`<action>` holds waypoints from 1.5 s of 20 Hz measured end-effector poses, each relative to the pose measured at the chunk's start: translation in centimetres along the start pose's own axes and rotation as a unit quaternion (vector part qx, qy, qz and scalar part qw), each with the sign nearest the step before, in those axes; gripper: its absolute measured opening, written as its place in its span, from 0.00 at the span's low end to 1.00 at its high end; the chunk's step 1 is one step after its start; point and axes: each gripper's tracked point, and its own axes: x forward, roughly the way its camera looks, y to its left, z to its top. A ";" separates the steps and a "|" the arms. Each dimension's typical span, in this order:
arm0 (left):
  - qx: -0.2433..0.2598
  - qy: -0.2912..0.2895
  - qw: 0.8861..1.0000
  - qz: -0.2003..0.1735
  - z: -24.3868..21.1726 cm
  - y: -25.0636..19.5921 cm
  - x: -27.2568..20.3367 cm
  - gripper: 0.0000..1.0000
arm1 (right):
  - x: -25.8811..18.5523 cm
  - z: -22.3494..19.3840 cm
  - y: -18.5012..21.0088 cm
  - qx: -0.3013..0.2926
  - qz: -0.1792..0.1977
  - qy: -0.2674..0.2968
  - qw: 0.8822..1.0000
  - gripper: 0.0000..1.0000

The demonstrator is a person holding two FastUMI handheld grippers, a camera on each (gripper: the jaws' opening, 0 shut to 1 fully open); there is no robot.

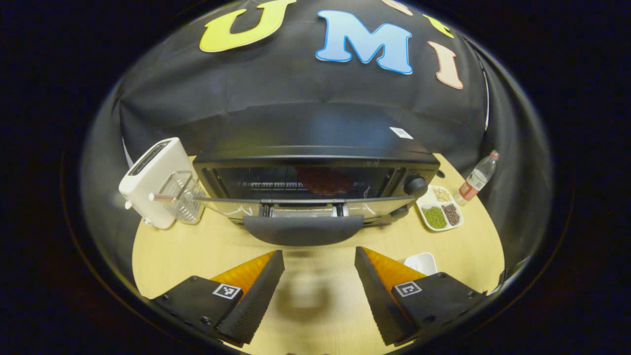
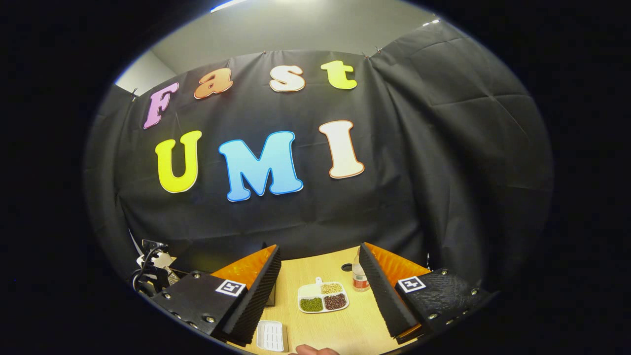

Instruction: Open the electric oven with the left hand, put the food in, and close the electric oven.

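Note:
The black electric oven [image 1: 315, 148] stands at the middle of the wooden table [image 1: 197, 246]. Its glass door [image 1: 227, 206] is swung down towards me, with the wide dark handle [image 1: 303, 229] at its front edge. A reddish-brown piece of food [image 1: 323, 180] lies inside on the rack. My left gripper [image 1: 319, 276] is open just short of the handle, nothing between its fingers. My right gripper [image 2: 320, 291] is open too, held above the table's right part and holding nothing.
Left of the oven are a white toaster [image 1: 150, 180] and a clear cup [image 1: 185, 197]. To its right lie a divided dish of beans [image 1: 440, 209] [image 2: 323, 297], a bottle [image 1: 477, 177] [image 2: 360, 278] and a small white tray [image 1: 421, 262] [image 2: 271, 335]. A fingertip [image 2: 313, 350] shows below.

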 end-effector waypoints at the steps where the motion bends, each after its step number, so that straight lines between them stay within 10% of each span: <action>1: 0.005 -0.013 1.000 0.007 1.0 0.2 0.2 0.97 | 0.0 0.0 0.0 0.001 0.000 0.000 1.000 0.96; 10: -0.014 -0.163 0.986 0.018 9.2 1.0 -8.8 0.97 | -1.0 0.9 2.7 -0.010 0.038 -0.004 0.999 0.96; 21: 0.013 -0.387 0.921 0.030 17.3 -1.2 -30.6 0.99 | -5.1 7.2 10.9 0.004 0.110 -0.067 0.992 0.96; 30: 0.009 -0.394 0.919 -0.006 16.9 0.1 -32.7 0.94 | -7.8 7.2 14.5 -0.002 0.114 -0.079 0.990 0.96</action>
